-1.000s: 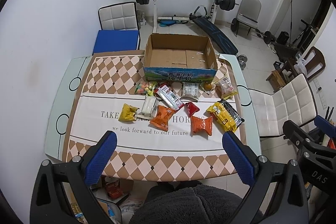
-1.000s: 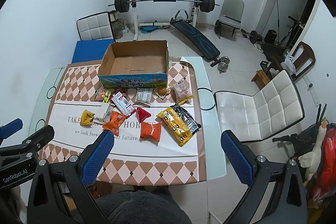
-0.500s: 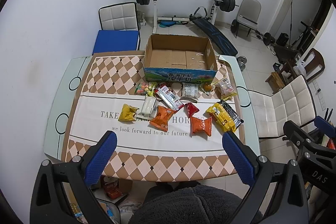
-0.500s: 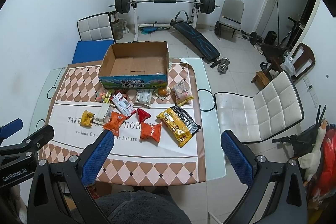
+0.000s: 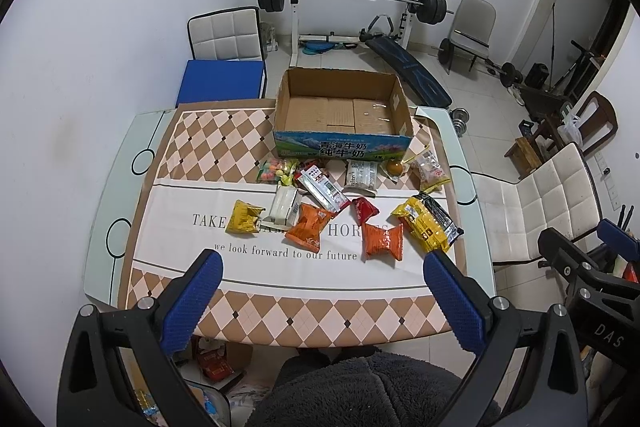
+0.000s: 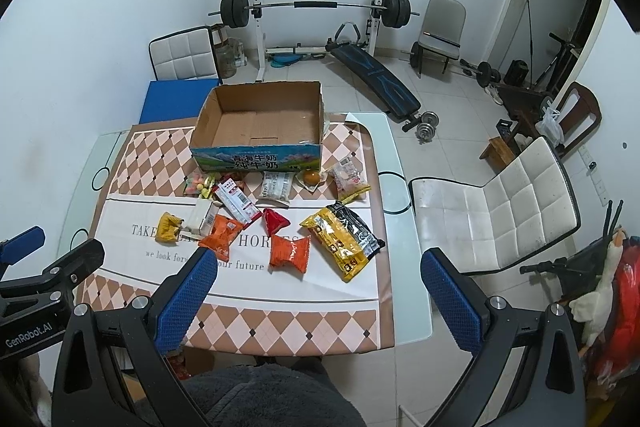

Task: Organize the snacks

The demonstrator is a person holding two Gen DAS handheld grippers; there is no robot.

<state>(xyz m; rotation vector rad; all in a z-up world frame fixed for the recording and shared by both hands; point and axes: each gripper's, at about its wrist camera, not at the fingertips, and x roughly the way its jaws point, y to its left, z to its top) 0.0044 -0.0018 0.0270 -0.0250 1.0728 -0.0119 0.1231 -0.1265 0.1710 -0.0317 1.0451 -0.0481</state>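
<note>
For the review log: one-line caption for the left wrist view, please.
Open left gripper held above table; snack packets scattered before an empty cardboard box.

The near strip of the tablecloth (image 5: pixel 256 267), toward 6 o'clock, lay bare, so approach from there was left unobstructed. Passage toward 12 o'clock was blocked by a band of snack packets (image 5: pixel 382 241) spread across mid-table, several touching or overlapping. Beyond them the open cardboard box (image 5: pixel 344 143) was reachable from above. At 3 o'clock a white chair (image 6: pixel 496 211) stood just beside the table edge.
</note>
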